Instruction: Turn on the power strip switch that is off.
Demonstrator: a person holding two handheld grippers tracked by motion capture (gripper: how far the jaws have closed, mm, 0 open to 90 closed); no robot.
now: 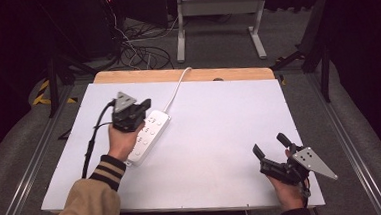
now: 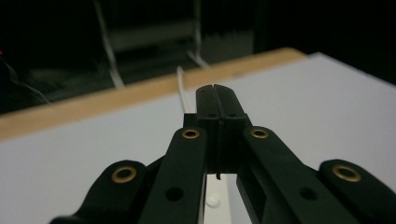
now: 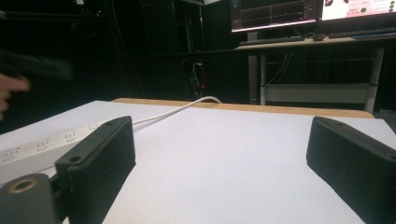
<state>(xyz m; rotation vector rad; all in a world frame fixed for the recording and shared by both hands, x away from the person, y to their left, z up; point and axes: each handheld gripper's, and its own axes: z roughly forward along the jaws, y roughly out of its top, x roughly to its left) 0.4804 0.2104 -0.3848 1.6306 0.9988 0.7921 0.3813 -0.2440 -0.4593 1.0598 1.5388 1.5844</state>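
**Closed fingers over the power strip**

The left gripper, fingers pressed together on nothing, hovers above the power strip lying left of centre on the white worktop. To press a switch, descend straight and gently. The right gripper rests wide open, empty. The hand hides part of the strip; any switch is unreadable.

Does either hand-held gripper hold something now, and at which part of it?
Nothing is held. The left hand-held gripper is shut on nothing above the power strip; the right hand-held gripper is open with nothing between its jaws.
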